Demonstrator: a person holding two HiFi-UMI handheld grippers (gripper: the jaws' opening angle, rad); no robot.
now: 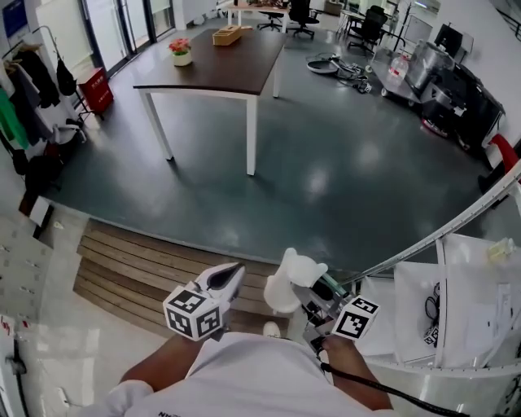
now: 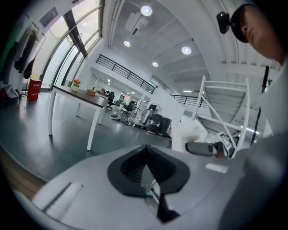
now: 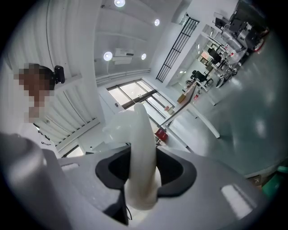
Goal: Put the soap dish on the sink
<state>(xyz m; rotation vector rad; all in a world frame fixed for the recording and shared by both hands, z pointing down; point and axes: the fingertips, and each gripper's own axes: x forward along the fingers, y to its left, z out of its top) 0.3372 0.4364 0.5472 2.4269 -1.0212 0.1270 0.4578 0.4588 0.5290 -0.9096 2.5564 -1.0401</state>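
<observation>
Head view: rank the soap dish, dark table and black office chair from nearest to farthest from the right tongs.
1. Soap dish, gripped in the right tongs.
2. Dark table, mid-floor, ahead and to the left.
3. Black office chair, at the room's far end.

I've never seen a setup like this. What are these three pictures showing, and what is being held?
No robot here: a person carries a hand-held gripper in each hand. The head view looks down from a camera on the person's head; the other two cameras ride on those tools, looking along their jaws. The right hand-held gripper is clamped on a white soap dish. The left hand-held gripper is shut and empty. Beyond is an open room with a dark table.
</observation>
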